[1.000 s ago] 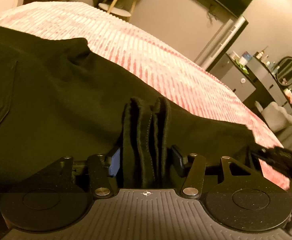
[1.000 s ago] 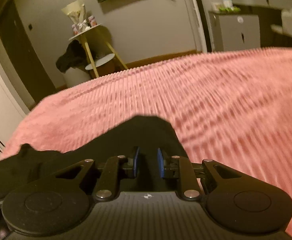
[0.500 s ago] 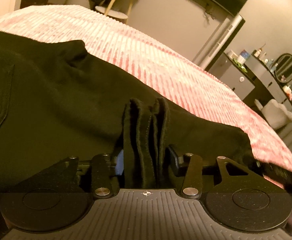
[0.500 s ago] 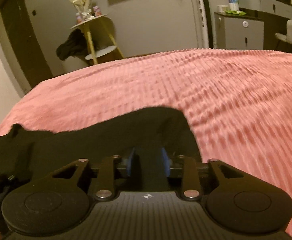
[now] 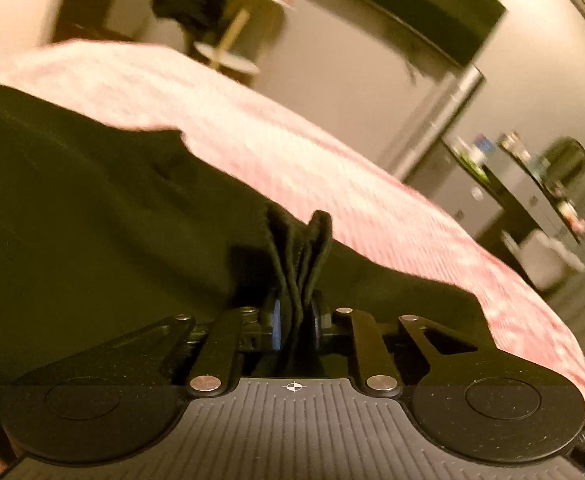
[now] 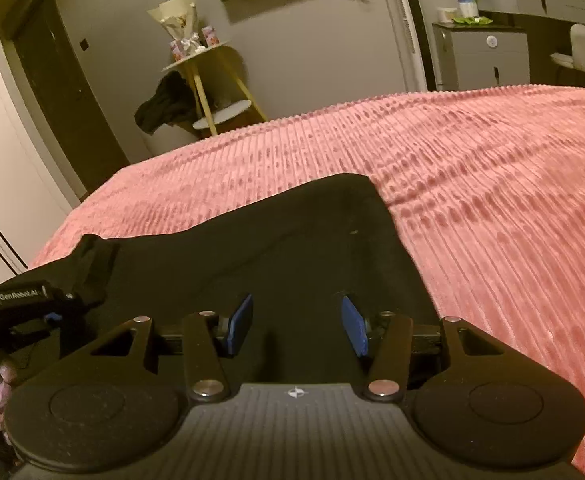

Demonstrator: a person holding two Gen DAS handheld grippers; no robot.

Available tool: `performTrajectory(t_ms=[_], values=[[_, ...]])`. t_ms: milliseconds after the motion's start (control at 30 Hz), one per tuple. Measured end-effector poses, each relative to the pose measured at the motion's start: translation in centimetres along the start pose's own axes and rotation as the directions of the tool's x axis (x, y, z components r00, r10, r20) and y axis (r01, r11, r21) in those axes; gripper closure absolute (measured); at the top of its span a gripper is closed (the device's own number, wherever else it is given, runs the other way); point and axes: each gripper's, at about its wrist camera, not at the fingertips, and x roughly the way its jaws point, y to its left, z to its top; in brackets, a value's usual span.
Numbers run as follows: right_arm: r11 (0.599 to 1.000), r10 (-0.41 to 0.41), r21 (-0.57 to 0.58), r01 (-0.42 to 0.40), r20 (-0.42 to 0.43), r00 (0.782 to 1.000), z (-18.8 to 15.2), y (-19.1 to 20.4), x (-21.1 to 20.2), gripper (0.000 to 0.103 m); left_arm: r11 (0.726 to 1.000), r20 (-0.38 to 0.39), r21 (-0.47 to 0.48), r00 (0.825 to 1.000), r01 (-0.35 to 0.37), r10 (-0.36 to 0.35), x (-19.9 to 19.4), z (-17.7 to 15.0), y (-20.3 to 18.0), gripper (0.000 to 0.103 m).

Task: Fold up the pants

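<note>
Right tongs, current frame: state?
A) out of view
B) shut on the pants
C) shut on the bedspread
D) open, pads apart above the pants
D: in the right wrist view the right tongs stand open, blue pads wide apart with the black pants showing flat between them, nothing pinched. The left tongs are the ones shut on bunched pants fabric.

The left wrist view is blurred by motion. The bottles on the dresser (image 5: 504,184) beyond the pink bedspread (image 5: 332,176) cannot be identified. The black pants (image 5: 92,220) are cut off by the left edge, and their near part is hidden behind the left gripper (image 5: 296,320).
</note>
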Motion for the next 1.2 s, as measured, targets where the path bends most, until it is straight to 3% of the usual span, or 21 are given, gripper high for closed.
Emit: performTrajectory(t_ms=[133, 200, 433, 500, 567, 733, 800, 867, 1000, 1067, 1133, 1200], values=[[1.0, 0.001, 0.005, -0.001, -0.019, 1.0, -0.1, -0.1, 0.6, 0.052, 0.995, -0.037, -0.031, 0.995, -0.098, 0.097, 0.5, 0.1, 1.6, 0.075], [1.0, -0.009, 0.009, 0.009, -0.033, 0.999, -0.2, -0.2, 1.1, 0.052, 0.988, -0.05, -0.032, 0.987, -0.153, 0.151, 0.7, 0.0, 1.7, 0.051], [0.999, 0.01, 0.034, -0.009, -0.03, 0.999, -0.2, -0.6, 1.1, 0.05, 0.977, -0.014, -0.152, 0.988, -0.151, 0.151, -1.9, 0.6, 3.1, 0.028], [0.999, 0.015, 0.045, -0.014, -0.034, 0.999, -0.2, -0.8, 1.2, 0.049, 0.958, 0.024, -0.241, 0.985, -0.158, 0.168, -3.4, 1.1, 4.5, 0.009], [0.999, 0.017, 0.047, -0.015, -0.039, 0.999, -0.2, -0.9, 1.4, 0.048, 0.931, 0.048, -0.322, 0.979, -0.172, 0.198, -4.7, 1.3, 6.1, 0.007], [0.999, 0.021, 0.036, -0.02, -0.047, 0.999, -0.2, -0.7, 1.6, 0.043, 0.883, 0.053, -0.445, 0.98, -0.15, 0.194, -6.8, 2.0, 9.5, 0.007], [0.999, 0.019, 0.028, -0.018, -0.047, 0.999, -0.2, -0.5, 1.7, 0.042, 0.893, 0.068, -0.429, 0.981, -0.138, 0.184, -7.2, 2.2, 9.3, 0.007], [1.0, 0.019, 0.026, -0.017, -0.043, 0.999, -0.2, -0.5, 1.7, 0.042, 0.922, 0.08, -0.374, 0.987, -0.103, 0.143, -7.0, 2.3, 8.0, 0.007], [0.999, 0.016, 0.028, -0.015, -0.02, 1.0, -0.3, -0.5, 1.4, 0.044, 0.968, 0.038, -0.243, 0.997, -0.062, 0.073, -5.1, 2.1, 4.5, 0.007], [0.999, 0.009, 0.033, -0.009, -0.005, 1.0, -0.3, -0.6, 1.2, 0.053, 0.978, -0.003, -0.201, 0.999, -0.053, 0.054, -3.8, 1.7, 3.5, 0.007], [0.999, 0.02, 0.048, -0.02, -0.001, 1.0, -0.2, -0.9, 1.2, 0.069, 0.984, -0.056, -0.172, 0.997, -0.056, 0.047, -2.4, 1.0, 2.8, 0.007], [0.998, 0.035, 0.059, -0.034, -0.018, 0.999, -0.2, -1.1, 1.6, 0.072, 0.983, -0.113, -0.167, 0.992, -0.07, 0.051, -0.7, 0.7, 2.9, 0.007]])
